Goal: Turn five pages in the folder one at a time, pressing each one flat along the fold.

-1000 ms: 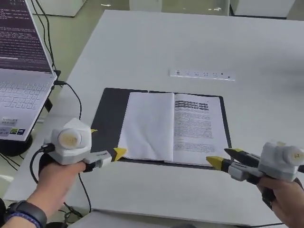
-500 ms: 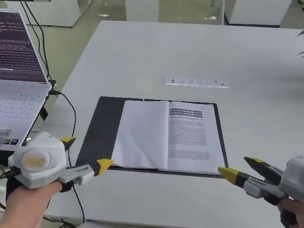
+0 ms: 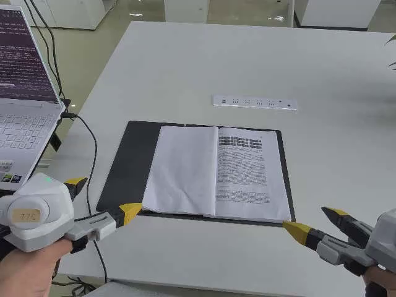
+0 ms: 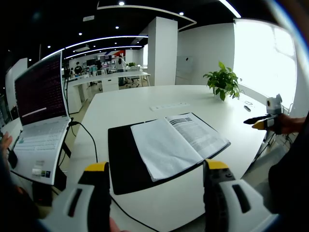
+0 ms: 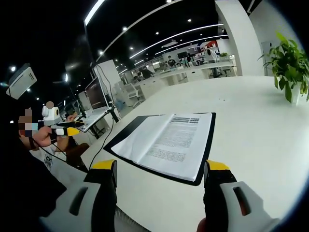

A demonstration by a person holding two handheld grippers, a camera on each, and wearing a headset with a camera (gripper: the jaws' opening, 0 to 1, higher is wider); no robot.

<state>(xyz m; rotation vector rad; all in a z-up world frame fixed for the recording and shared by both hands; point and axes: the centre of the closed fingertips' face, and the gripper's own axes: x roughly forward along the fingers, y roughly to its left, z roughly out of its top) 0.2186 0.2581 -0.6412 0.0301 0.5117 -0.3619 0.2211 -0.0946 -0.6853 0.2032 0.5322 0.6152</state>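
Against the folder (image 3: pixel 127 167), both grippers have drawn back a little toward the person since a second ago: the left gripper (image 3: pixel 103 198) had a yellow tip at the near left corner of the paper and now has it just left of that corner, at the near edge of the black cover, while the right gripper (image 3: pixel 315 223) has come off the near right corner and hovers just beside it. There are two grippers, one in each hand, and each has its jaws spread wide with nothing between them, as the left gripper view and the right gripper view both show. One folder lies open and flat on the white table (image 3: pixel 247 55), midway between the grippers and just beyond their tips. Its black cover shows as a broad band on the left and a thin border on the right. Two pages face up: a blank page (image 3: pixel 182 170) on the left and a printed page (image 3: pixel 247 167) on the right, meeting at the fold. One black cable (image 3: pixel 93 167) runs down past the folder's left edge and passes behind the left gripper. One open laptop (image 3: pixel 25 117) stands to the left on a neighbouring surface. Beyond the folder lies one white power strip (image 3: pixel 253 103). Farthest off stands one potted plant (image 4: pixel 222 82).
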